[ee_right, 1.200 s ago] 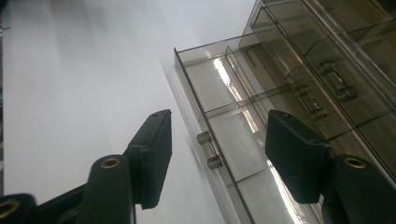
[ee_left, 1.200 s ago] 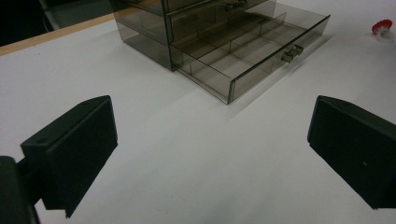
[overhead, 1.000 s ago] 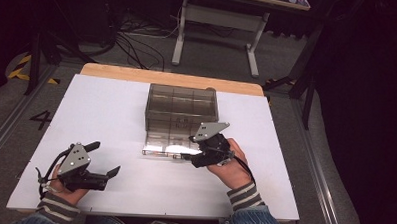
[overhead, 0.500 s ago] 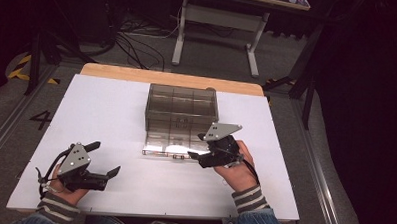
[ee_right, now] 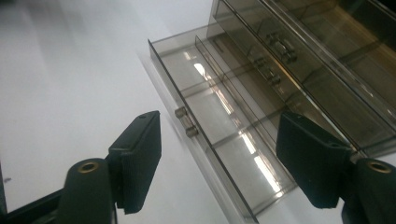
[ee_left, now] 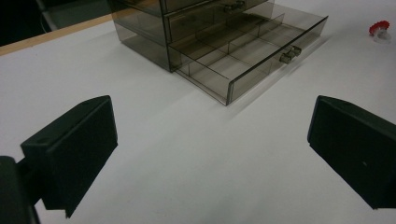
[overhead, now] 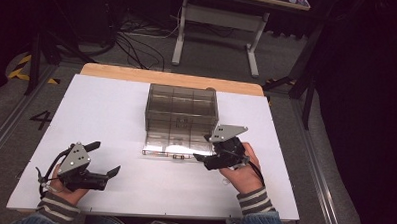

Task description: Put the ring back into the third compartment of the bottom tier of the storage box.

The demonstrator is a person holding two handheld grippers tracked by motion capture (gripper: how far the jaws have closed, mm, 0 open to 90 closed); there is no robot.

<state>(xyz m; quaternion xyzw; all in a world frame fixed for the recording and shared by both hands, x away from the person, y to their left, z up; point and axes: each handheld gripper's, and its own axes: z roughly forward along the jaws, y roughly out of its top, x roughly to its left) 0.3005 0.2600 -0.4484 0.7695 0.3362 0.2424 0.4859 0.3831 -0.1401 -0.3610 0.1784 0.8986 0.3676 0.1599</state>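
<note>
A smoky clear drawer cabinet (overhead: 181, 107) stands mid-table with its bottom drawer (overhead: 175, 147) pulled out. The drawer's compartments (ee_right: 219, 140) look empty, and its small knob handle (ee_right: 186, 122) faces me. My right gripper (overhead: 203, 147) is open at the drawer's right front corner. In the right gripper view the right gripper (ee_right: 217, 158) has one jaw over the table and the other over the drawer. My left gripper (overhead: 106, 158) rests open at the table's front left, well apart from the cabinet (ee_left: 210, 42), with nothing between the jaws.
The white tabletop (overhead: 111, 114) has a wooden far edge (overhead: 138, 74). A small red-topped object (ee_left: 379, 28) lies on the table right of the drawer. Behind the table stand a desk frame (overhead: 217, 22) and floor cables (overhead: 134, 39).
My right gripper has drawn back slightly to the right, away from the drawer front. The drawer stays open and the left gripper has not moved.
</note>
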